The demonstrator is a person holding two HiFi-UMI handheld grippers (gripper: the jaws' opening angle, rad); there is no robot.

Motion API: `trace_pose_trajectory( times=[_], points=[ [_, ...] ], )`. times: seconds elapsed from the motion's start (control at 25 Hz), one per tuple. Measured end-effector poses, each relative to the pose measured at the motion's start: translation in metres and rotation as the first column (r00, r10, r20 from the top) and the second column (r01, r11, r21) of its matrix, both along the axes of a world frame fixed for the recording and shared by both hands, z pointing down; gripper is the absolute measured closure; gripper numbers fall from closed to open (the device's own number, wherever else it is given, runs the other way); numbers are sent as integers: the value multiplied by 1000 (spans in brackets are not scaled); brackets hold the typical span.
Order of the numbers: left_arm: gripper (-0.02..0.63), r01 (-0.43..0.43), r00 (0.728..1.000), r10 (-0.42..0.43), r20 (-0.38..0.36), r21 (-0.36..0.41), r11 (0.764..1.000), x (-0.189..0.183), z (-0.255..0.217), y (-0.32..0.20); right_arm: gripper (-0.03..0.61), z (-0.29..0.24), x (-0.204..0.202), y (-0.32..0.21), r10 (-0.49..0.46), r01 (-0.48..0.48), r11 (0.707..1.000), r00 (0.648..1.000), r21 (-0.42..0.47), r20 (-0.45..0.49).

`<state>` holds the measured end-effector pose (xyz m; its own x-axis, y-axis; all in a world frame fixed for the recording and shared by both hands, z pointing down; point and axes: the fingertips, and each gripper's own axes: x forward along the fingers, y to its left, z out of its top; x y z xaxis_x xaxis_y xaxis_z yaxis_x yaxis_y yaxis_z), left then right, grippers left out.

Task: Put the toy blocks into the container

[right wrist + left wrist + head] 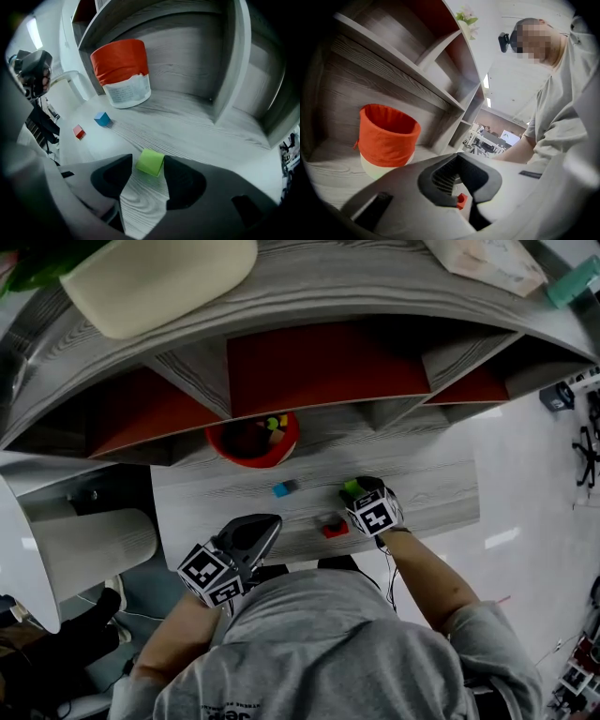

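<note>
- The left claw [458, 157] is low and left in the head view, close to the person's chest. Its tips are together and it holds nothing. It is best left parked there, out of the way.
- A red block [335, 528] lies loose on the worktop [431, 488], lower centre, just left of the right claw.
- The right claw [147, 161] points steeply down with its jaws fairly wide. The green block [151, 164] is between them, resting on the worktop. The right pad looks to be against it or nearly so, while the left pad shows a gap. I'd say it is not gripped yet.
- To grip it well, shift the claw a touch so the block sits centred. Square the pads to two flat faces, keep the tips just off the wood, then close evenly so the block doesn't skid or twist.
- A blue block [282, 488] sits further back, left of centre, well apart from the others.
- The container [121, 70] stands at the back under the shelf [328, 296], upper centre, with some blocks already inside. Lift the block clear of the rim and let it go low over the mouth.
</note>
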<state>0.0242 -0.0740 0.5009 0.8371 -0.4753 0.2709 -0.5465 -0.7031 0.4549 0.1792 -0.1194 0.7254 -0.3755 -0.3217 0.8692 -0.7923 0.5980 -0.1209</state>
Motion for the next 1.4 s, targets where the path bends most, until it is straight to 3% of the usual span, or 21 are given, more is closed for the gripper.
trace_pose_trajectory(
  times=[0.04,0.08,0.24,0.6,0.92,1.4],
  points=[
    [600,5,1000,-5,-1,-3,1000,-2,0,1,340,2,0,-1,7,-7,1000,1000,2,-12],
    [600,10,1000,-10,-1,-5,1000,-3,1,1,396,2,-1,-2,9,-9,1000,1000,6,-19],
    [600,25,1000,-25,-5,-5,1000,-10,2,4,408,-10,-2,-5,-32,32,998,999,51,-6],
    [600,69,997,-66,-45,58,996,-31,-25,-3,408,-151,-17,-36,-70,49,976,993,212,93],
    [600,130,990,-121,-78,112,985,-61,-49,-7,408,-246,-66,-60,-154,96,938,976,332,156],
    [600,249,967,-239,-91,119,961,-125,-54,4,407,-267,-155,-94,-280,216,900,952,378,124]
  ],
)
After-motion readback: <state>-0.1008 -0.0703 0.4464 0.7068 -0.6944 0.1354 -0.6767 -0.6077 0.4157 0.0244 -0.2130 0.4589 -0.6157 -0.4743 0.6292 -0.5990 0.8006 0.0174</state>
